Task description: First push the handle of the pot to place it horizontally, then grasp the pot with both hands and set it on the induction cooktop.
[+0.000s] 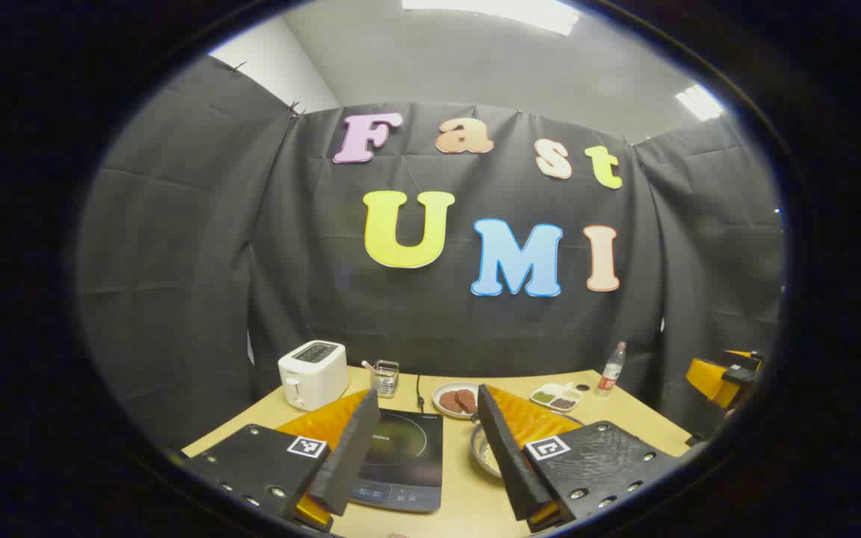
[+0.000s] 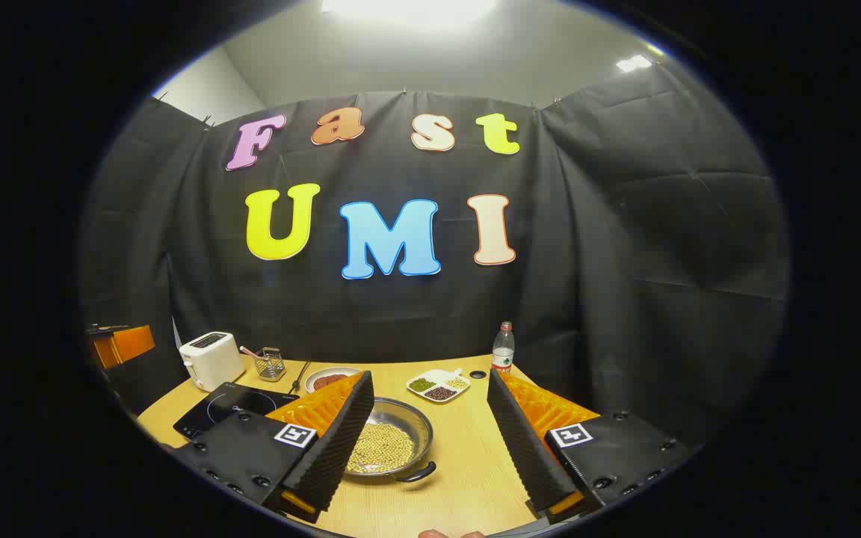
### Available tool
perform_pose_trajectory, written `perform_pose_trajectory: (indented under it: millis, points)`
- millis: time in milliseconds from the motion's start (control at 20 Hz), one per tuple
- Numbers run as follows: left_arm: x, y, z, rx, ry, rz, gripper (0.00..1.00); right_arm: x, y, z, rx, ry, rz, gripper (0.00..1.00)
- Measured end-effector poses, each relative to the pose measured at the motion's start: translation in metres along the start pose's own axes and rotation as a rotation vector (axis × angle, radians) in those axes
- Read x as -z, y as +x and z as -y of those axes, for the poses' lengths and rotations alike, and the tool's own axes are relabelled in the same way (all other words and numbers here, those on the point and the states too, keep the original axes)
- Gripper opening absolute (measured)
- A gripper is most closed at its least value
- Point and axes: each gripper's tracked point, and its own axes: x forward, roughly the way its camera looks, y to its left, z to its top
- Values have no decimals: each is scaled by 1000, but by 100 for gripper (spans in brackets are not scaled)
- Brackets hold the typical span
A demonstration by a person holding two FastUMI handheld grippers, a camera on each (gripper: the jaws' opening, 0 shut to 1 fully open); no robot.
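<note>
- Two hand-held grippers are up and nothing is gripped yet. In the left gripper view, my left hand-held gripper (image 1: 427,441) hangs above the pale wooden worktop (image 1: 468,501) with its ribbed foam pads spread wide and nothing between them.
- Between those pads lies the flat black glass induction cooktop (image 1: 400,459), glossy, with a faint ring on it and nothing standing on it. I judge the placing step not yet done.
- Just beside the cooktop, a sliver of the shallow steel pot (image 1: 484,452) shows past my right-hand pad, resting on the worktop.
- Farther back stand a white boxy toaster (image 1: 313,373), a small wire basket (image 1: 386,377), a round plate of brown patties (image 1: 457,400), a white divided dish (image 1: 557,396) and a clear plastic bottle (image 1: 613,368).
- In the right gripper view, my right hand-held gripper (image 2: 430,441) is likewise wide open and holds nothing.
- Here the pot (image 2: 393,441) sits partly behind my left-hand pad, round, shiny, filled with small pale beans.
- Its dark curved handle (image 2: 417,473) lies at the near rim, pointing towards me. Neither gripper touches it, so I judge the handle push not yet begun, with the two-handed lift after it.
- The cooktop (image 2: 225,409) lies off to the left, near the pot but apart from it.
</note>
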Motion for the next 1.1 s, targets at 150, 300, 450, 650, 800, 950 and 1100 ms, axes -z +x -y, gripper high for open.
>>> perform_pose_trajectory:
  millis: [150,300,450,650,800,950,1100]
  points:
    - [-3,0,2,18,14,3,77,1,-1,-5,-8,10,-7,98]
    - [1,1,6,32,21,0,77,-1,-1,-5,-5,11,-3,98]
    - [0,2,11,44,24,-1,77,-3,-2,-11,-15,13,-3,98]
    - [-2,3,8,33,68,7,77,-6,1,-12,-22,10,0,98]
    - [2,2,17,50,60,-8,77,-12,4,-14,-25,13,10,98]
    - [3,3,14,45,38,-6,77,-11,10,-14,-25,11,3,98]
    - [6,5,10,41,9,-14,77,-10,14,-17,-39,21,-21,98]
